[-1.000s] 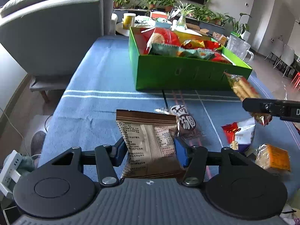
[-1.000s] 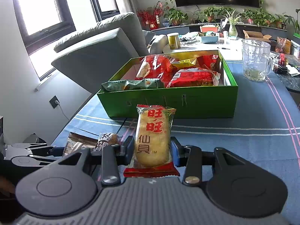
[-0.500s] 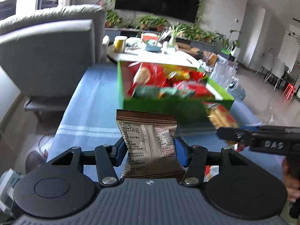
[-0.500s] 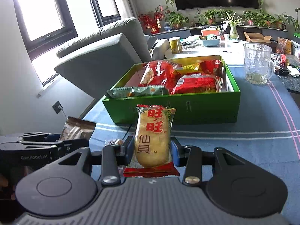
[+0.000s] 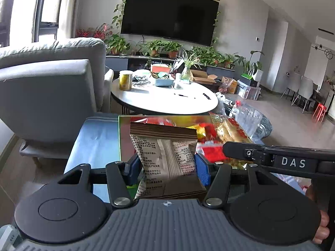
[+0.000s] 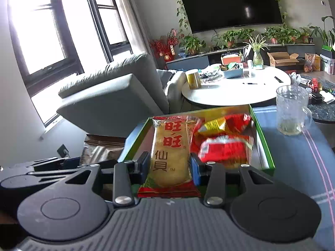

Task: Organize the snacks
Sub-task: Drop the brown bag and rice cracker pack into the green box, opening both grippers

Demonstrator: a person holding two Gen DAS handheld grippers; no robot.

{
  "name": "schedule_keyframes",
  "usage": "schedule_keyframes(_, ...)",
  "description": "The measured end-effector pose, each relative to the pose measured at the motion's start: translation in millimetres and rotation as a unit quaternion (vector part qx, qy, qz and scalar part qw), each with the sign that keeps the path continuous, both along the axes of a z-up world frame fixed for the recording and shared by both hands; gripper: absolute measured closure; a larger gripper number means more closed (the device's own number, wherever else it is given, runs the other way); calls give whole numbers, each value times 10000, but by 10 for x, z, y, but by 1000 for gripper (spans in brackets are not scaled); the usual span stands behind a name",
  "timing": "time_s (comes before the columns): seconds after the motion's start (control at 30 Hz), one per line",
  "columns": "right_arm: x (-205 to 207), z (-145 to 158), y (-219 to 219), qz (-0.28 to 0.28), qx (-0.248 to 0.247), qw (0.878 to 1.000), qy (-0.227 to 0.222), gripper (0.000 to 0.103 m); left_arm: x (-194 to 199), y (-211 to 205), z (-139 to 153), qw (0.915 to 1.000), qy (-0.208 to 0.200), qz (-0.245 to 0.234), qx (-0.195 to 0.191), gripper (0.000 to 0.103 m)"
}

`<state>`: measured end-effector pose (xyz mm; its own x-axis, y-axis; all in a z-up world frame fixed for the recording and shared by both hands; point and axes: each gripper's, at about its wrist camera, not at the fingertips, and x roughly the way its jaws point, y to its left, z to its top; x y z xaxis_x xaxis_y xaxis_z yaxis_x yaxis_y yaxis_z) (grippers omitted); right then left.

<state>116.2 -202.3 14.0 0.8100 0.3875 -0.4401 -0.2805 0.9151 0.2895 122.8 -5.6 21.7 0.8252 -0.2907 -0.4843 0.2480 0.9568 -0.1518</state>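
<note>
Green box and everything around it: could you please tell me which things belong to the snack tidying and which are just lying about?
Part of the job:
- green box
- brown snack packet in left gripper
- rice cracker packet in right gripper
- red packets inside

Lying about:
- glass mug
- yellow tin
- round white table
- grey armchair

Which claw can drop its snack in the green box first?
Probably the right claw: its rice cracker packet already hangs over the green box. The left claw's brown packet sits nearer the box's edge.
</note>
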Motion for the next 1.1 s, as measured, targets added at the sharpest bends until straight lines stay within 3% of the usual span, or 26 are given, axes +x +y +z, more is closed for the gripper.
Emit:
schedule_keyframes(0.6,639,-27,76,-345,195,9989,237,34,741,1,-127,10000,27,20,-89,52)
schedule_keyframes(0.93,820,-170,169,-301,169,9982,494,34,787,112,-215,9996,129,194,-144,52)
schedule_keyframes(1.1,776,-176,208,-323,178,9987,342,33,761,171,-211,9994,140,267,-191,50)
